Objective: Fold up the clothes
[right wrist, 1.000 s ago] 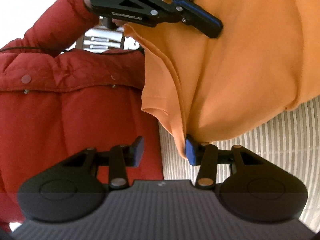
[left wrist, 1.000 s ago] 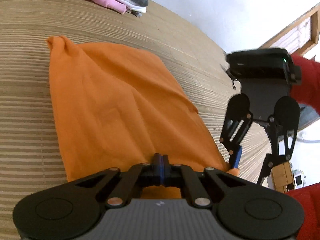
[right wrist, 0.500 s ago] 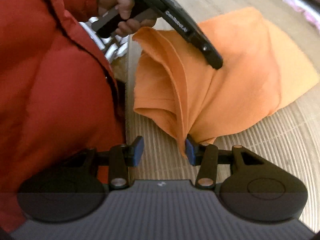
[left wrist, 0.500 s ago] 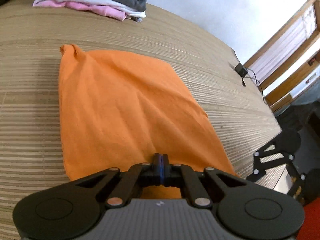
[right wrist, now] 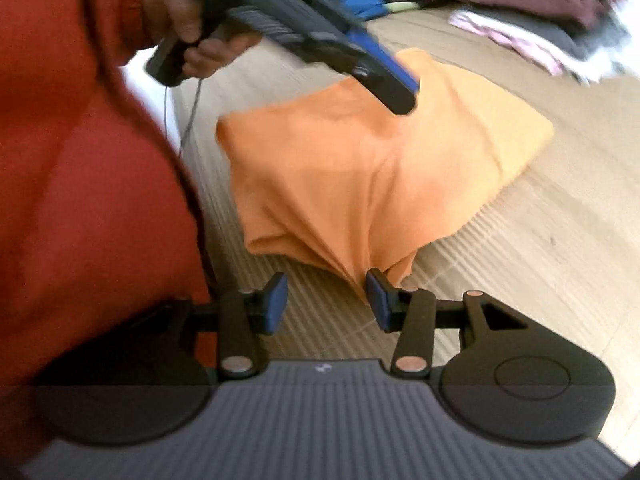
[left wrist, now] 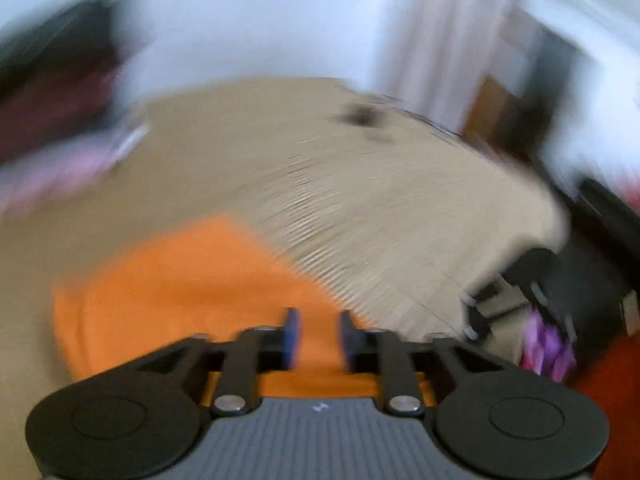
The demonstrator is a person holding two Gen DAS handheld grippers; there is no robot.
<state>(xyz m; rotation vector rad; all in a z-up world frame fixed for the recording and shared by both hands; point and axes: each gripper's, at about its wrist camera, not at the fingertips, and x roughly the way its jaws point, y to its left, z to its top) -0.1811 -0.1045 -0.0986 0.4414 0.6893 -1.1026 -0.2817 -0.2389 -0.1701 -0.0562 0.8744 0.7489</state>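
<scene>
My left tool (left wrist: 315, 334) has just let go of the orange shirt (right wrist: 372, 172), jaws now parted and empty above it. The shirt lies folded on the counter (right wrist: 540, 240), its near corner touching one pad of my half-open right tool (right wrist: 326, 300).

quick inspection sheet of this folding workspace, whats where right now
surface: ribbed tan mat, bare around the garment
job's things: orange garment lying folded, one corner bunched against the right tool's right pad
clutter: stacked clothes at the far edge, blurred
grippers: left tool has just been opening, jaws apart, cloth seen below, not pinched; right tool jaws apart, nothing between the pads
cables: thin cable hanging from the left handle
surroundings: red padded jacket, white wall
</scene>
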